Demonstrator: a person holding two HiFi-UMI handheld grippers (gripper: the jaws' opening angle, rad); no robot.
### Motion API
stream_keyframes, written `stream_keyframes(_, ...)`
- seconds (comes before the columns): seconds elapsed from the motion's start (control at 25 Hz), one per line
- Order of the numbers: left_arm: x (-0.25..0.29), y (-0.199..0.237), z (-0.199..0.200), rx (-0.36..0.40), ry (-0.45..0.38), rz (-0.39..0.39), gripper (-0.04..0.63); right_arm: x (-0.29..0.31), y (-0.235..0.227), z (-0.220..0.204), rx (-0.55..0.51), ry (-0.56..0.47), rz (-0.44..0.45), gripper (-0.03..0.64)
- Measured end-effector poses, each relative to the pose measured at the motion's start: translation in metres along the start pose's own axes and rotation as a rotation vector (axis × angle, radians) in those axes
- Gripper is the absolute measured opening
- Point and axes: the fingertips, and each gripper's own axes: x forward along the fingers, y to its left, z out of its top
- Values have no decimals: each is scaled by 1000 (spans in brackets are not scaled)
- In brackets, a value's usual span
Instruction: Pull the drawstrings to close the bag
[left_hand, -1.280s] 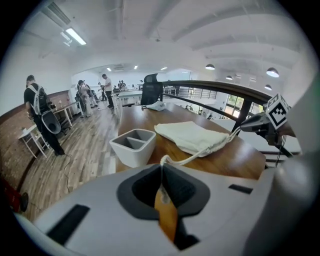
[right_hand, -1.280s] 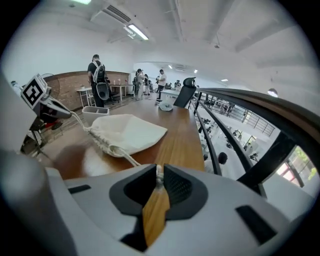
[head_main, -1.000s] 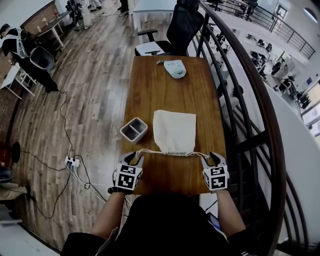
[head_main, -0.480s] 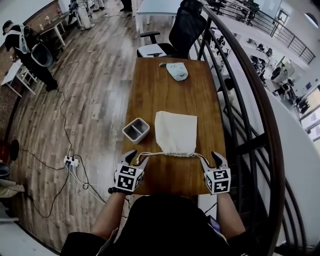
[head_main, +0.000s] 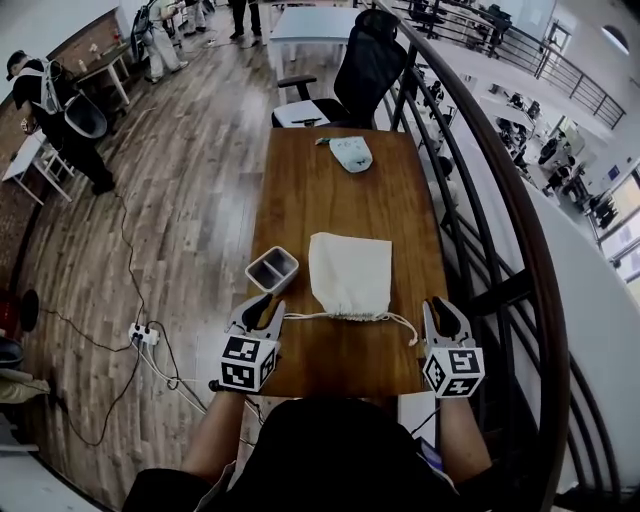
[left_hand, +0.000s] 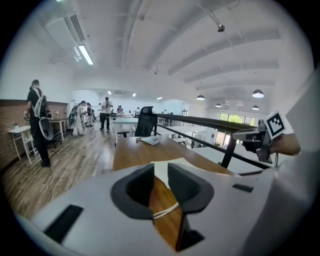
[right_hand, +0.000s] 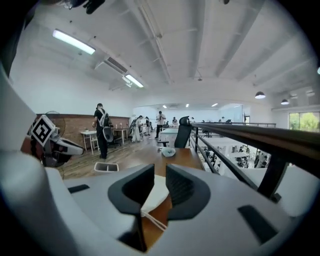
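My right gripper (head_main: 443, 310) has swung a touch wider than a second ago, and the drawstring (head_main: 320, 317) end on that side, taut before, now lies in a slack loop just inside it. My left gripper (head_main: 262, 308) sits about where it was. Both pairs of jaws stand a little apart, with the string crossing each gap on the wood, unpinched. A grey bin (head_main: 271, 268) sits just ahead of the left one, beside the bag (head_main: 350, 272). The railing (head_main: 480, 160) runs close outside the right. The bag lies flat on the table (head_main: 340, 200) ahead, between my grippers. It is cream, and its near mouth is puckered.
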Motion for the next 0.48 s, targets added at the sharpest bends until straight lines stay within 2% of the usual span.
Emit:
stream_keyframes(0.12,-11,3,18,-24,-72,14,62,-7,-6,15,77,-71,-20,22)
stream_keyframes(0.24,-22,7,32,-26,-141,32,46,-13,-7,23,91,-113,-22,-3)
stream_keyframes(0.48,-43,12,54,-45,-251,45,43,-20,-3,32,111,-146,11,-5)
